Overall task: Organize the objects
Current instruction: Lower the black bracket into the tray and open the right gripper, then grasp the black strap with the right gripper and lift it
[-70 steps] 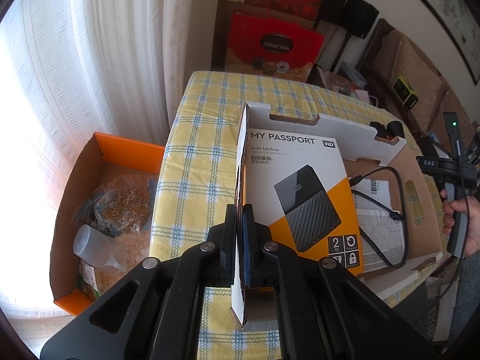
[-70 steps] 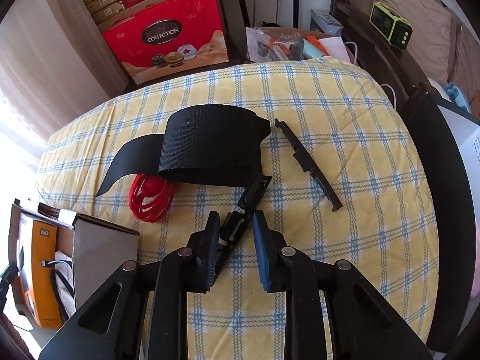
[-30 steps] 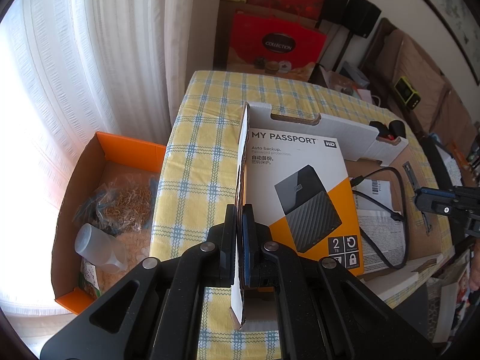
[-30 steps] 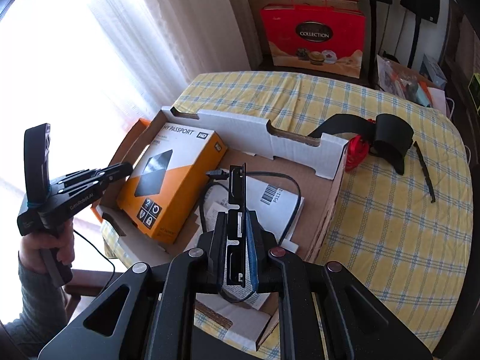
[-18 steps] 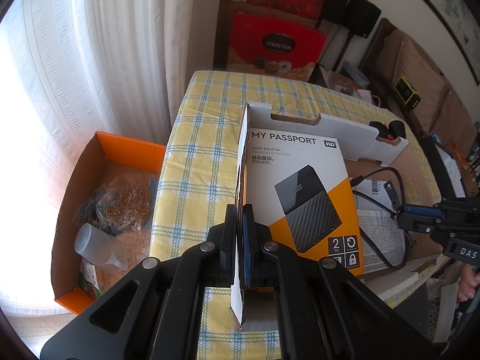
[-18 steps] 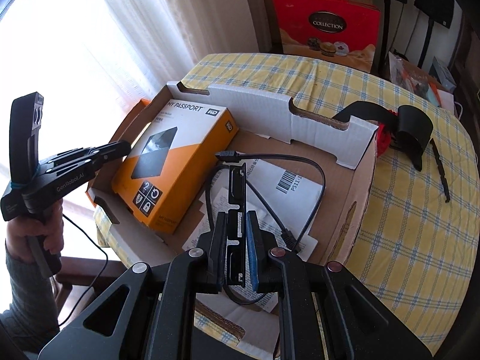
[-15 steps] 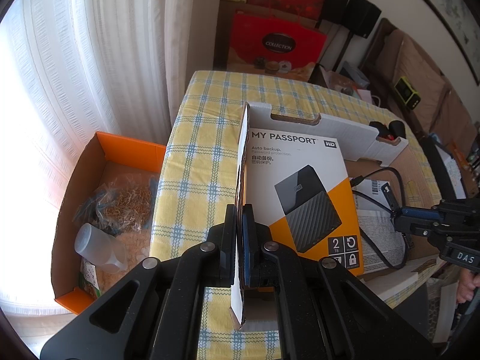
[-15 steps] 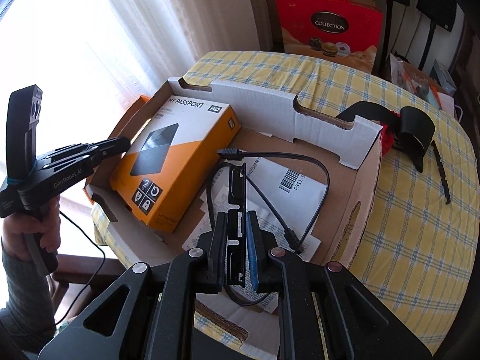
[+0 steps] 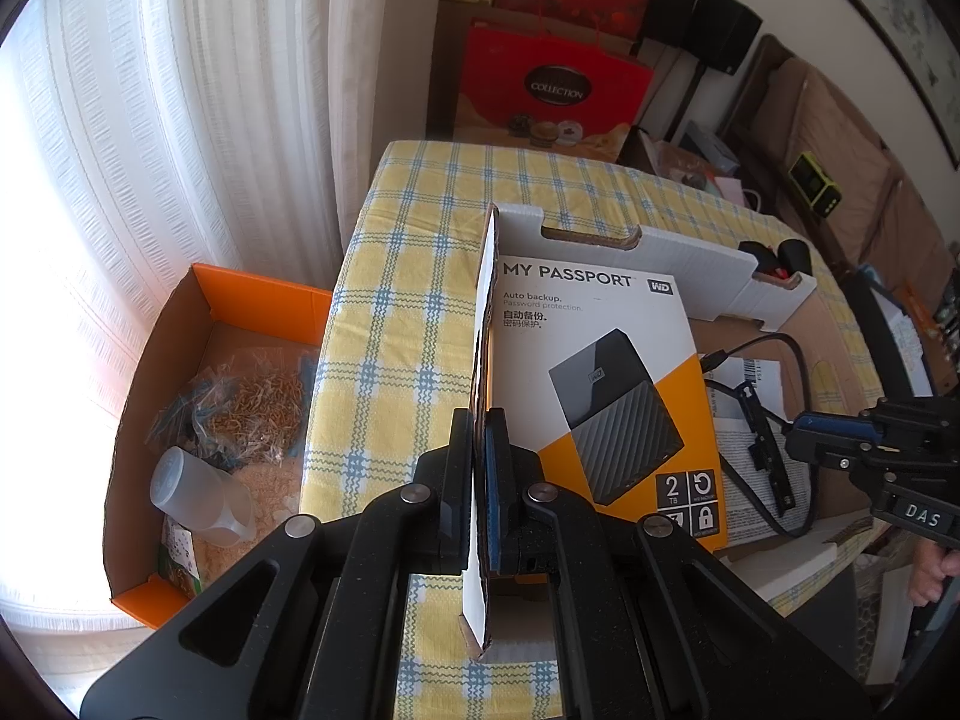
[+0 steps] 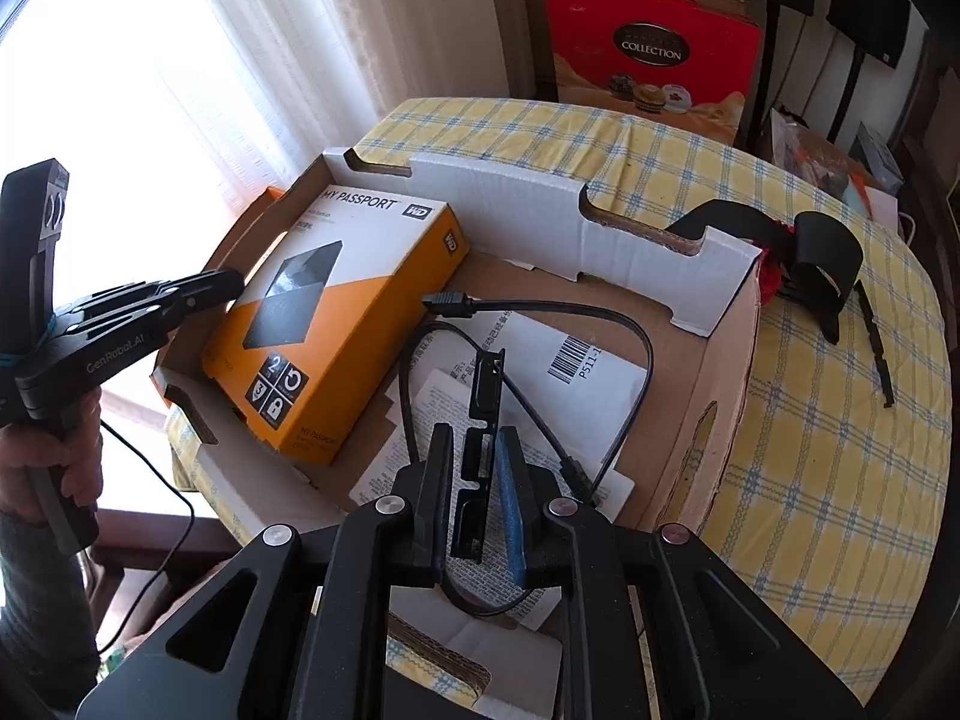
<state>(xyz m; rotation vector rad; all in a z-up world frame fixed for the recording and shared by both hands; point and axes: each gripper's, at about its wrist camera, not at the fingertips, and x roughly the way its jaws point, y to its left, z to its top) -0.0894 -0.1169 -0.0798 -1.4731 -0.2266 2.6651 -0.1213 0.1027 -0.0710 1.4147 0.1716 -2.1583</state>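
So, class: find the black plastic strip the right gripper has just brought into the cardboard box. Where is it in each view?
Left wrist: black plastic strip right of centre, lying over papers.
Right wrist: strip low centre, between the right gripper's parted fingers.
Shared landmark: orange hard-drive box.

We see the box from its left wall and, nearby, its front; both views share it.
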